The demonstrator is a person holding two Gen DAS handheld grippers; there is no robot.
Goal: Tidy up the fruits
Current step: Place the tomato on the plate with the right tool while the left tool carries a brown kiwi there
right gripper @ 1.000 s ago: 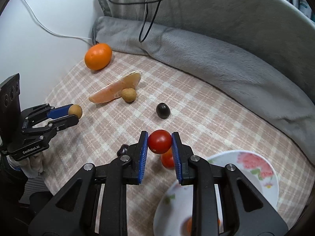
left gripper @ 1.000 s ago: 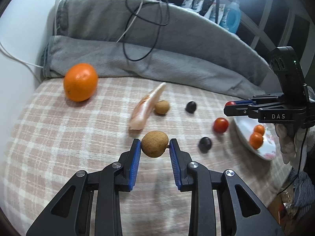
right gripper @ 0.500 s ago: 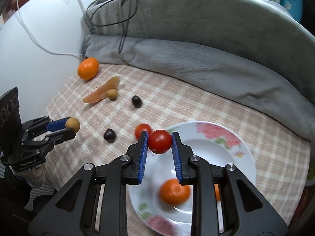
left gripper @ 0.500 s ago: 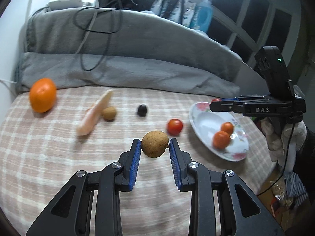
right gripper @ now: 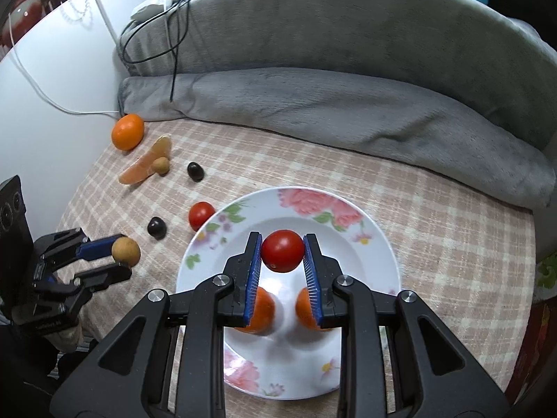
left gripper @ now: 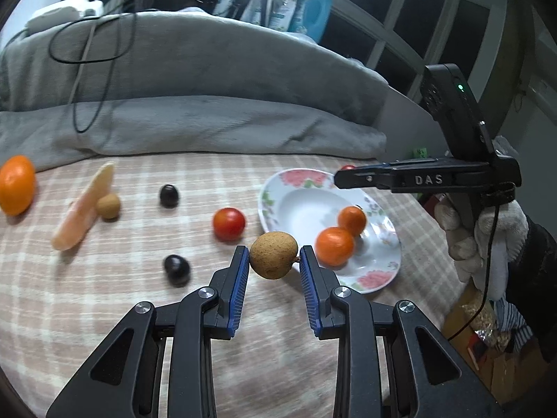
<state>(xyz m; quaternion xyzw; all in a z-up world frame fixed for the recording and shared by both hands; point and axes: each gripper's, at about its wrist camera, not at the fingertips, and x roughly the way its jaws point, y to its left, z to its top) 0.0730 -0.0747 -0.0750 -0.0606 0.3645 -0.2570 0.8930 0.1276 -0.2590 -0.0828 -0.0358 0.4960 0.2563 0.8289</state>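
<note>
Right wrist: tomato (right gripper: 282, 250) in right claw (right gripper: 282, 256), round, no long axis.

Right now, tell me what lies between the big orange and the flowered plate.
Right wrist view: a pale orange slice, a brown fruit, two dark grapes and a red tomato.

A home, likely a bedroom: a bed with a checked sheet (left gripper: 104, 313) and rolled grey blanket (right gripper: 348, 104), charger cables (left gripper: 80, 69) on it, a detergent bottle (left gripper: 315, 7) and pouches along the dark window (left gripper: 435, 28) behind.
</note>
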